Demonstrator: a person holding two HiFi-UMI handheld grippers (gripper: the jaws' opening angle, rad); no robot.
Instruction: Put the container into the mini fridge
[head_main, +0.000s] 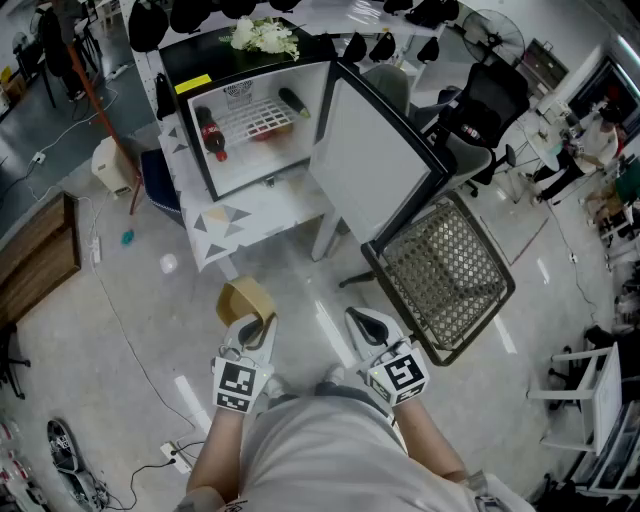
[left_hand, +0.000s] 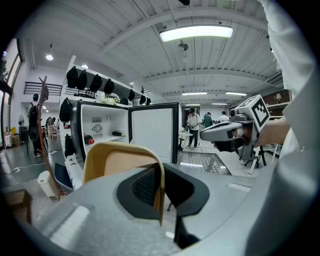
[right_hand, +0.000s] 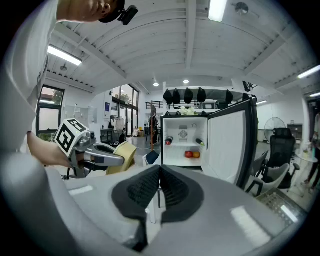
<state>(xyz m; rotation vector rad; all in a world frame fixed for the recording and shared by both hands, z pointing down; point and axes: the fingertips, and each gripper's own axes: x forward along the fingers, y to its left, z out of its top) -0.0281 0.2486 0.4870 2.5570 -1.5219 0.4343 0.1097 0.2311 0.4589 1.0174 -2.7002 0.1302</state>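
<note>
Workshop floor (head_main: 140, 320), open fridge (head_main: 210, 55) well ahead of our left gripper (head_main: 254, 328).
We've pinched the container (head_main: 243, 298) by its rim there; right gripper (head_main: 370, 322) closed, empty. We should keep it level going in.

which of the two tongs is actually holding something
The left tongs: they are shut on the wall of the tan container. The right tongs are shut with nothing between them.

Container (left_hand: 117, 162) btm hidden behind left gripper (left_hand: 161, 175); mini fridge (head_main: 200, 58) shelf items (head_main: 272, 128) too small to ID.
</note>
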